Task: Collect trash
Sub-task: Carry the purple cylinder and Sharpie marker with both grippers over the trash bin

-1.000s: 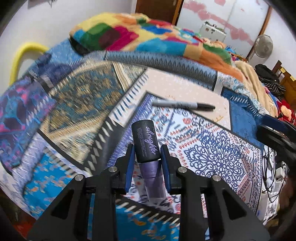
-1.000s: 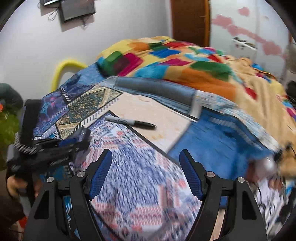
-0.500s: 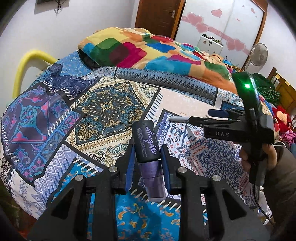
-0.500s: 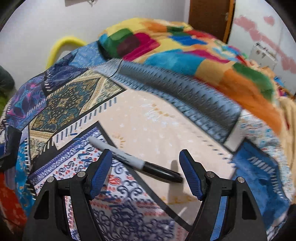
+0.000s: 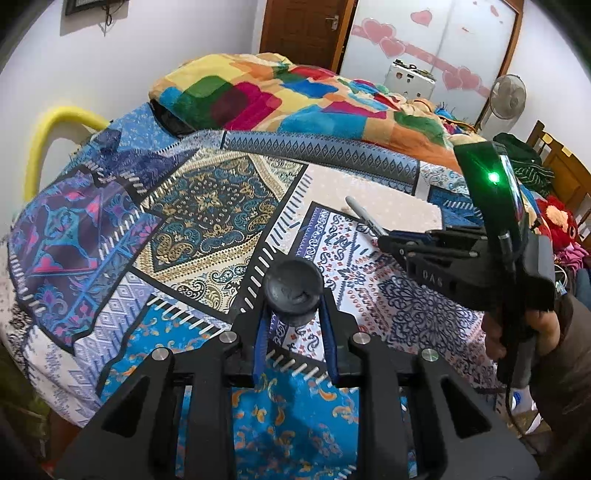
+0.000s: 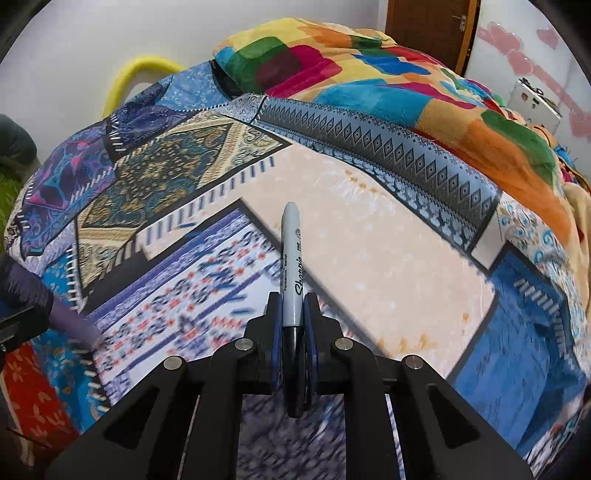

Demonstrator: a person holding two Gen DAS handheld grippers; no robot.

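Observation:
My left gripper is shut on a black-capped purple cosmetic bottle, tilted so its round cap end faces the camera, held above the patchwork bedspread. My right gripper is shut on a grey Sharpie marker with a black cap, which points forward over the bedspread. In the left wrist view the right gripper holds the marker at the right. The bottle's purple body shows at the left edge of the right wrist view.
A bright multicoloured blanket is heaped at the far side of the bed. A yellow tube frame stands at the left by the wall. A fan, a door and clothes lie beyond.
My right gripper came down over the marker and shut on it. My left gripper tilted the bottle so its cap faces the camera.

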